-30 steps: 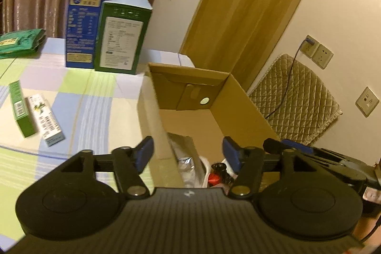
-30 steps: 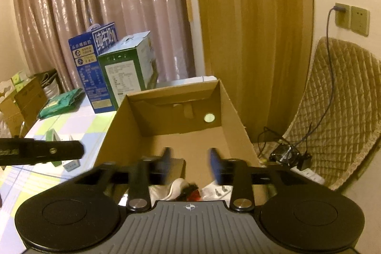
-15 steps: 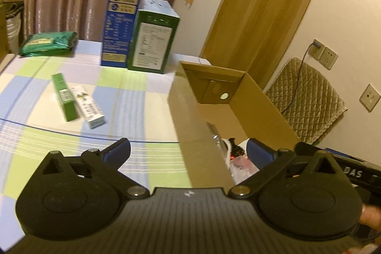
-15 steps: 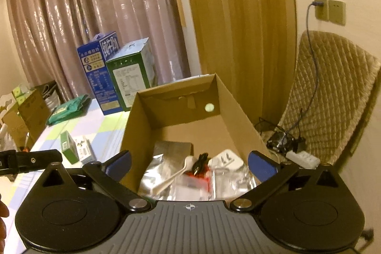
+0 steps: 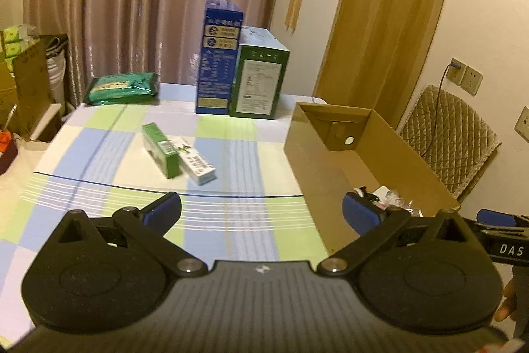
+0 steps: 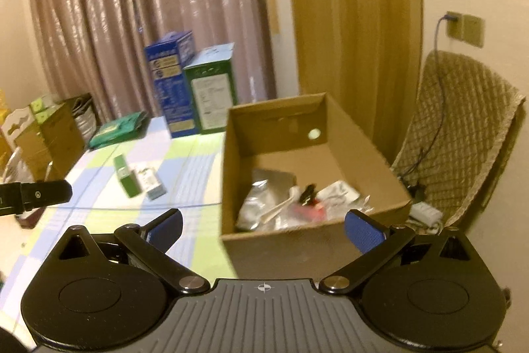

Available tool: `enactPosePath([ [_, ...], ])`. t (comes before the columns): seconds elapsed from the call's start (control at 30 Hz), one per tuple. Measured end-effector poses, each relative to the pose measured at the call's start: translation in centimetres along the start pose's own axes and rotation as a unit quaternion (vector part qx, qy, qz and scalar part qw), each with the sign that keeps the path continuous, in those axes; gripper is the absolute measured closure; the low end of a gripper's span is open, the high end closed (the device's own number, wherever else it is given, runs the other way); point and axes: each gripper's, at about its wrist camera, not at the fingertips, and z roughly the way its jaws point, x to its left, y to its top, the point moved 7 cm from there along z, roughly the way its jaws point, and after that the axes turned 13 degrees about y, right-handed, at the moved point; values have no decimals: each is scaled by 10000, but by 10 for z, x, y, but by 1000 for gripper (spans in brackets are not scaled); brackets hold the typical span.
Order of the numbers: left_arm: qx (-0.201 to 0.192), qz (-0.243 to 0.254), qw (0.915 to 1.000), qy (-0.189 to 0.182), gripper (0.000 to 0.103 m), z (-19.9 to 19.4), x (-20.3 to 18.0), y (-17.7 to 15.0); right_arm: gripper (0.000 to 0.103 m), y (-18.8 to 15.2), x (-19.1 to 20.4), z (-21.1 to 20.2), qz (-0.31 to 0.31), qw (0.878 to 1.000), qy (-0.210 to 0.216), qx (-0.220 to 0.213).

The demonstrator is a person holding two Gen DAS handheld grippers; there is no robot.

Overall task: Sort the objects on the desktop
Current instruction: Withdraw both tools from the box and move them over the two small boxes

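Observation:
A cardboard box [image 5: 334, 187] [image 6: 287, 240] stands on the right side of the checked tablecloth [image 5: 109, 151]; inside lie a silver foil bag [image 6: 264, 197], a white spoon [image 6: 281, 205], a red and black item [image 6: 309, 202] and a white packet [image 6: 340, 192]. A small green carton [image 5: 160, 151] [image 6: 125, 176] and a white carton [image 5: 196, 159] [image 6: 150, 179] lie side by side mid-table. My left gripper [image 5: 261, 212] hangs open and empty over the near tablecloth, left of the box. My right gripper [image 6: 263, 225] is open and empty, just short of the box's near wall.
A tall blue carton [image 5: 218, 58] and a green carton [image 5: 259, 78] stand at the table's far edge, a green packet [image 5: 120, 86] to their left. A padded chair [image 6: 463, 134] with cables sits right of the box. Boxes [image 6: 49, 134] are stacked off the table's left side.
Both grippers opened wide and pulled back from above the box, rising a little. The left one swung left, so more of the table and the two small cartons show.

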Motion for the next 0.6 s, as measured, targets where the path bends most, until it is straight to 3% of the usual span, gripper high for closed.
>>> enactPosePath([
  [0.37,150,-314,9978,559,1,-17,73,-9,2,-4,50,15,-136,9994,270,167],
  [0.6,261,-198,9965,764,1,-16,100,-10,2,-6,83,34,-435,9968,546,379],
])
